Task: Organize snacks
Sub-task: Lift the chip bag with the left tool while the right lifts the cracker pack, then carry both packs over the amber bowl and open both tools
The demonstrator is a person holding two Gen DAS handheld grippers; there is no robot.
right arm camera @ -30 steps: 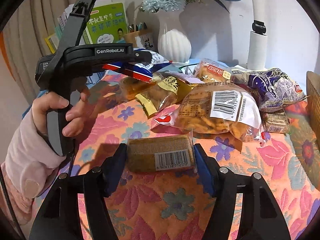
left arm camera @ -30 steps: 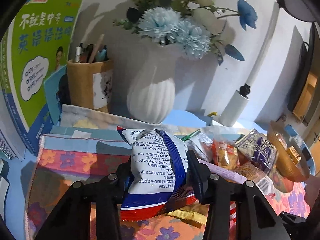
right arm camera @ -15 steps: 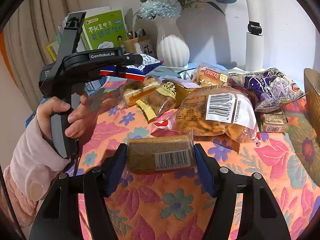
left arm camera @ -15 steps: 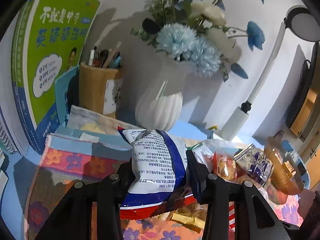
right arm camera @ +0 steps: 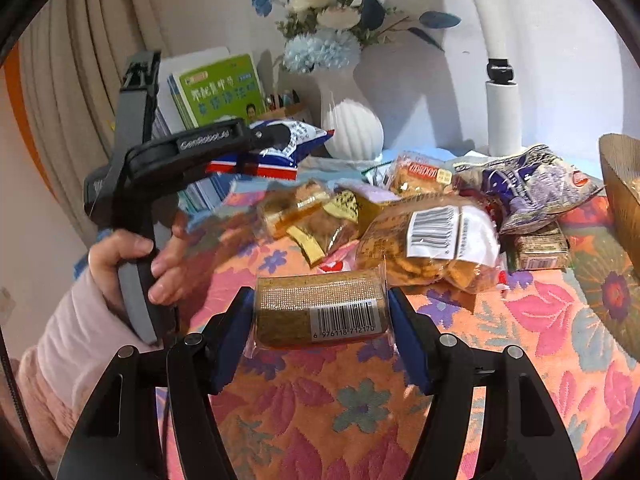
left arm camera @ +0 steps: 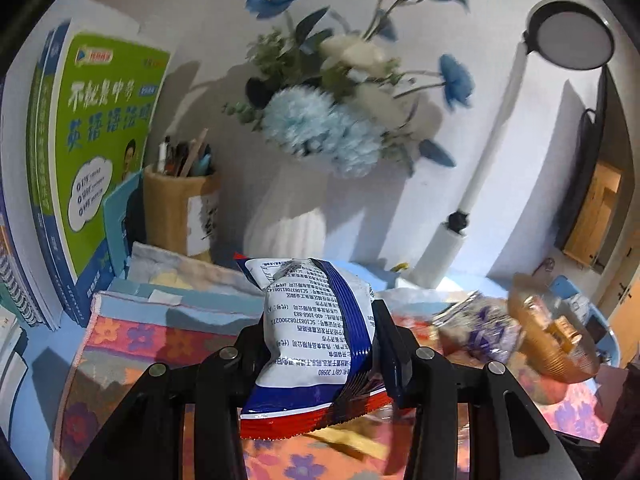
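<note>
My left gripper [left arm camera: 318, 336] is shut on a white, blue and red snack bag [left arm camera: 316, 340] and holds it up above the floral cloth; it also shows in the right wrist view [right arm camera: 276, 152]. My right gripper [right arm camera: 320, 312] is shut on a brown wrapped cake with a barcode [right arm camera: 320, 312], held just above the cloth. Several snack packs lie in a pile behind it: a clear bag of fried snacks [right arm camera: 432, 240], a purple bag [right arm camera: 528, 184] and a small green box [right arm camera: 540, 248]. A woven basket [right arm camera: 620, 196] stands at the right edge, and shows in the left wrist view [left arm camera: 552, 340].
A white ribbed vase [right arm camera: 352, 128] with blue and white flowers stands at the back, with a pen holder [left arm camera: 180, 212], green books [left arm camera: 100, 152] and a white lamp base [right arm camera: 502, 116]. The floral cloth [right arm camera: 360, 408] covers the table.
My left gripper has lifted the snack bag higher and tilted upward. My right gripper has risen a little with the cake still held.
</note>
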